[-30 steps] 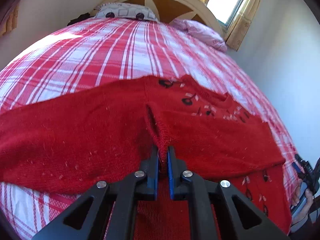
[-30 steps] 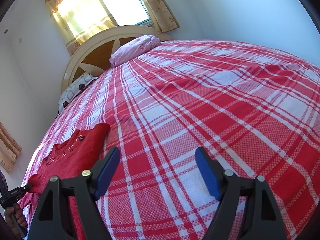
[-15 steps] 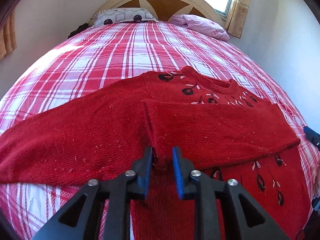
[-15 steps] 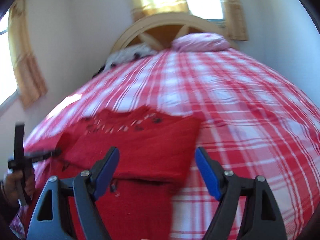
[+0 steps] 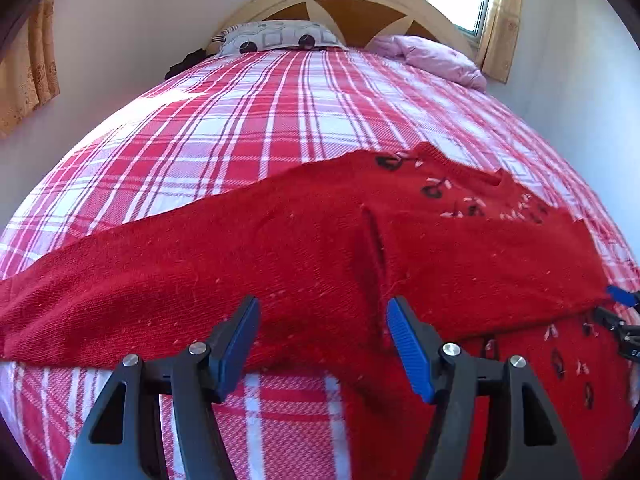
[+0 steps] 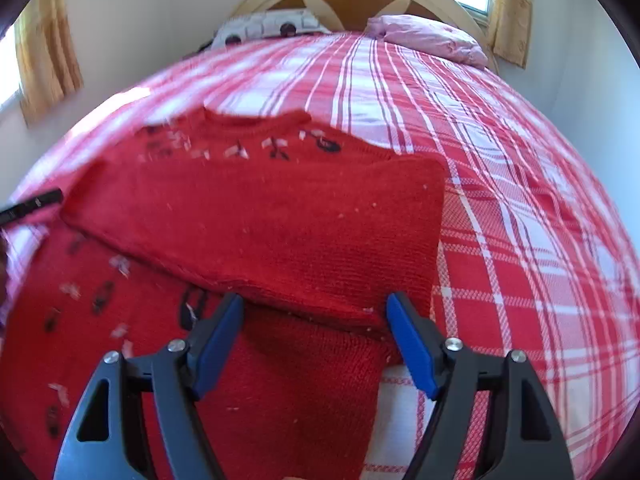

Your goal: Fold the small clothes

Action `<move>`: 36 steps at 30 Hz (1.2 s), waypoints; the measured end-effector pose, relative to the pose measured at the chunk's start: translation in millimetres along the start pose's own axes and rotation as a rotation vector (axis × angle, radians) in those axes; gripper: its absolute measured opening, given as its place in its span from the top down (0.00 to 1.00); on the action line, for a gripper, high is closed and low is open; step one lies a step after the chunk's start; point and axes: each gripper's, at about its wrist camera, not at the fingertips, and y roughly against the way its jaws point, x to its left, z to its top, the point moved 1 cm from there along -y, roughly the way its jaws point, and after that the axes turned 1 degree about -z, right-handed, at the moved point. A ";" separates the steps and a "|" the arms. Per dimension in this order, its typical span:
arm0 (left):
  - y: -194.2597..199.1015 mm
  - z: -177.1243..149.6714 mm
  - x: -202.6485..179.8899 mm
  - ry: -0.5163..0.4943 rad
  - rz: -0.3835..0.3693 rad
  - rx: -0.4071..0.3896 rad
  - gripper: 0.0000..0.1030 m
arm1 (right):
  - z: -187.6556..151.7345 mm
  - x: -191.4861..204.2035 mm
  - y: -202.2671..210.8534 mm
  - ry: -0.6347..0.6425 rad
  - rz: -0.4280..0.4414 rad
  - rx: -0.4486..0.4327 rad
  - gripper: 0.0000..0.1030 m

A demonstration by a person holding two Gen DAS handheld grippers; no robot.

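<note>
I see the red knit sweater with dark flower motifs lying flat on the bed, one sleeve folded across its chest.

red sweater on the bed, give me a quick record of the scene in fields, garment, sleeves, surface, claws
garment: red knitted sweater with dark and pale motifs, lying flat
sleeves: one folded across the chest; the other stretched out sideways
surface: red and white plaid bedspread
left claw: jaws opening, nothing pinched, sweater below them
right claw: jaws closing slightly, over the folded sleeve's lower edge, not gripping
background: patterned pillow, pink pillow
</note>
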 end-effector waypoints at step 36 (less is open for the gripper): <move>97.4 -68.4 309.6 0.554 0.383 -0.050 0.39 | -16.6 -9.7 43.4 -0.008 -0.097 -0.227 0.23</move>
